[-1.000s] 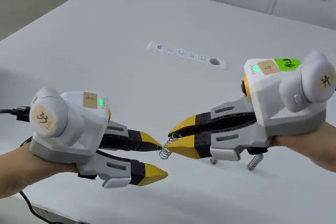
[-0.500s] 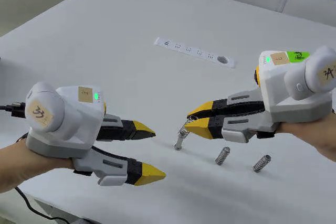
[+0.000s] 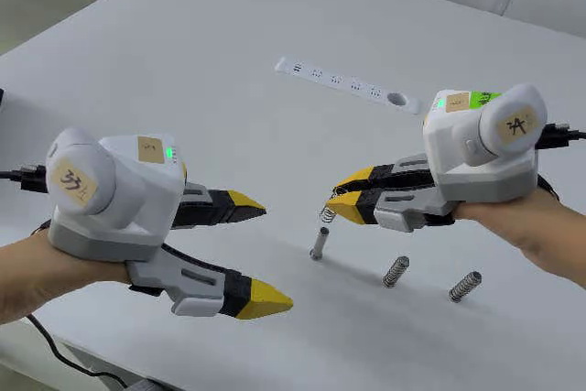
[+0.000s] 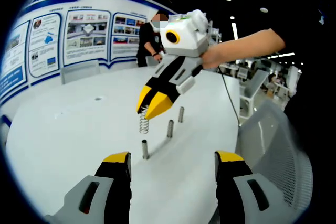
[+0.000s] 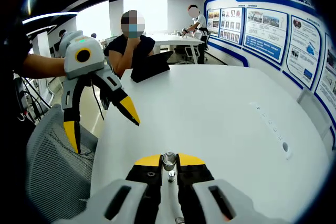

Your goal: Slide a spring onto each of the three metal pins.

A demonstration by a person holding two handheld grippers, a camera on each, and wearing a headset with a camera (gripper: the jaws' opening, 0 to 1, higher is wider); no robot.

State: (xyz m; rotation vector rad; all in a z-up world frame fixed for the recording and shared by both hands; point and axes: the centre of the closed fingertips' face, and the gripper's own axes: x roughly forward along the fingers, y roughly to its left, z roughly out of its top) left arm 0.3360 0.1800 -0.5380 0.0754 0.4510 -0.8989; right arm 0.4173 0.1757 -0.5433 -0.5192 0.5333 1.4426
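My right gripper (image 3: 333, 204) is shut on a small steel spring (image 3: 325, 215), which hangs from its yellow tips just above a bare upright metal pin (image 3: 317, 244). To the right of that pin stand two more pins, each wearing a spring (image 3: 395, 270) (image 3: 465, 286). The left gripper view has the spring (image 4: 144, 122) dangling over the nearest pin (image 4: 145, 149). In the right gripper view the spring (image 5: 168, 160) is end-on between the shut tips. My left gripper (image 3: 260, 252) is open and holds nothing, left of the bare pin.
A white power strip (image 3: 352, 87) lies further back on the white table (image 3: 183, 61). A chair stands beyond the table's far edge. People sit and stand at the far end (image 5: 131, 40) in the right gripper view.
The right gripper has carried the spring up and to the right, away from the left gripper's tips, to above the bare pin. The left gripper has stayed open.
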